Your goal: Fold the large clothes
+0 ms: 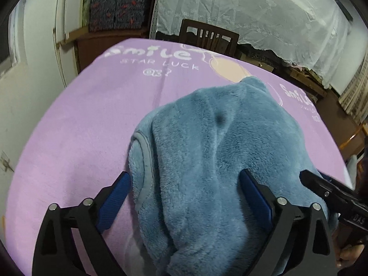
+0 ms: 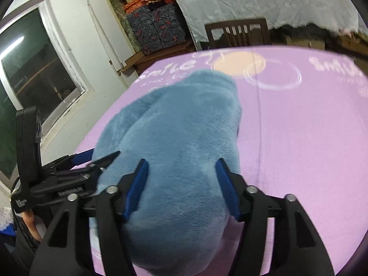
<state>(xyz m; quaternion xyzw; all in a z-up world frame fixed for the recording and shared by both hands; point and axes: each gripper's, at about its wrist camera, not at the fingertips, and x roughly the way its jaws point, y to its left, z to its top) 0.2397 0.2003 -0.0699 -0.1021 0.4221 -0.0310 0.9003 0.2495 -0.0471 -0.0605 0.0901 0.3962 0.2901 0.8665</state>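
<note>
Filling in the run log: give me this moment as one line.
item: fluffy blue fleece garment bunched on purple printed blanket | left gripper: open, astride it | right gripper: open, astride it

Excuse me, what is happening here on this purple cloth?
A person is folding a blue fleece garment on a table covered with a purple blanket. The left gripper and right gripper sit side by side over its near end, jaws open with fleece between them, neither visibly clamping.

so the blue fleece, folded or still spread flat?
Folded, roughly. The blue fleece garment sits as a thick, rounded bundle on the purple blanket, a trimmed edge doubled over at its left side. How neatly, cannot tell.
</note>
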